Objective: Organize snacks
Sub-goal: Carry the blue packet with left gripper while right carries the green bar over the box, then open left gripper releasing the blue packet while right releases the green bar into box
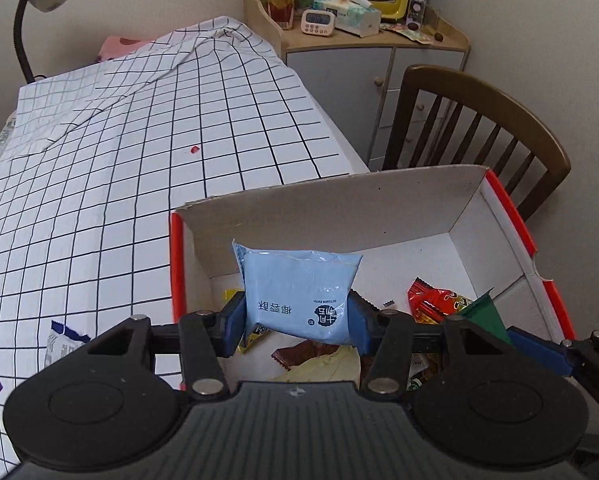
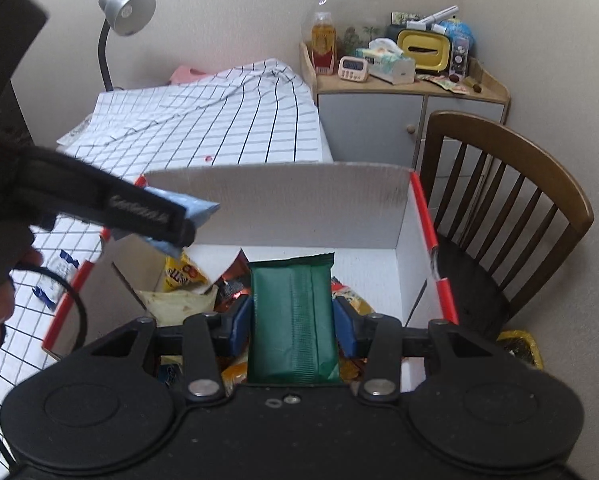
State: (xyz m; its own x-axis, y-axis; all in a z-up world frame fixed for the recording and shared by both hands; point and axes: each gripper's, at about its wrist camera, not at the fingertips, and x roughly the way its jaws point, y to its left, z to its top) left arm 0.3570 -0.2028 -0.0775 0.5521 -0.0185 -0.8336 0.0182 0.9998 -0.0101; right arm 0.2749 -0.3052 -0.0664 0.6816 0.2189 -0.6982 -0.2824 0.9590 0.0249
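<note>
While the left tool (image 1: 297,320) pinches a light blue packet (image 1: 299,292) over the left part of the cardboard box (image 1: 331,204), the right tool (image 2: 293,318) clamps a dark green packet (image 2: 293,320) over the box middle. Box sits at the counter's (image 1: 119,184) right edge, loose snacks (image 1: 435,304) inside.

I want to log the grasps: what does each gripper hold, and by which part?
Left gripper clamps the light blue packet across its lower sides. Right gripper clamps the green packet across its middle sides.
</note>
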